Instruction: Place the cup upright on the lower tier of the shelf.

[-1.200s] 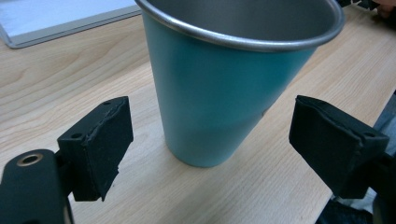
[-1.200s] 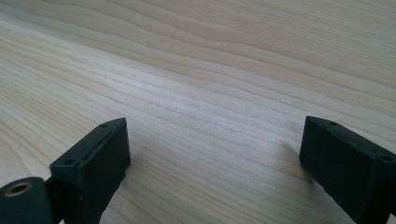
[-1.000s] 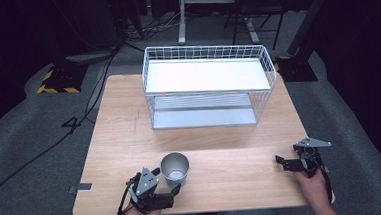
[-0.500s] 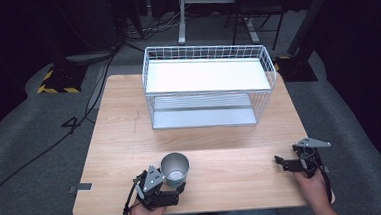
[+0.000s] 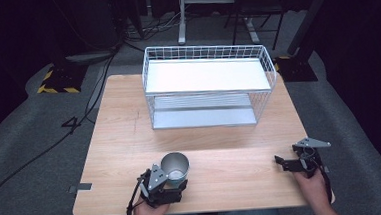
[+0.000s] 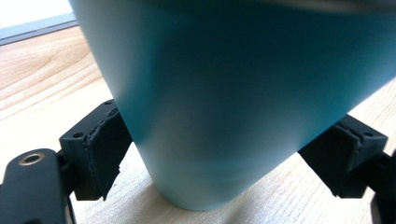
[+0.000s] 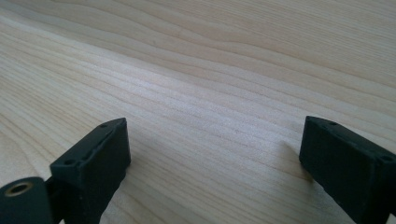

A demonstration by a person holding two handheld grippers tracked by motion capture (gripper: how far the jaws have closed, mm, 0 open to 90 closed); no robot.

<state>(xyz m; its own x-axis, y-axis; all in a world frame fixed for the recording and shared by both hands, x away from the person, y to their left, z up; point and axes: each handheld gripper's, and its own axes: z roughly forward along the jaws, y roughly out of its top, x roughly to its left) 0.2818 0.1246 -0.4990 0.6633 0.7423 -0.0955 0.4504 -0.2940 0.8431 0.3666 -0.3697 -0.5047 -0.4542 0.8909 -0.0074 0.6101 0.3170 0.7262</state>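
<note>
A metal cup (image 5: 174,166) with a teal outer wall (image 6: 224,93) stands upright on the wooden table (image 5: 120,132), near its front edge. My left gripper (image 5: 169,183) reaches it from the near side, with one jaw pressed against each side of the cup's lower wall. In the left gripper view (image 6: 224,140) both black pads touch the cup, whose base rests on the wood. At the front right my right gripper (image 5: 284,162) lies low over the table, open, with bare wood between its jaws (image 7: 215,144).
A white two-tier wire rack (image 5: 206,76) stands at the back middle of the table, both shelves bare. Open wood lies between the rack and the cup. Beyond the table are grey floor, cables and dark stands.
My left gripper has slid forward and a little right, so its jaws now sit around the cup. The cup and the right gripper have stayed in place.
</note>
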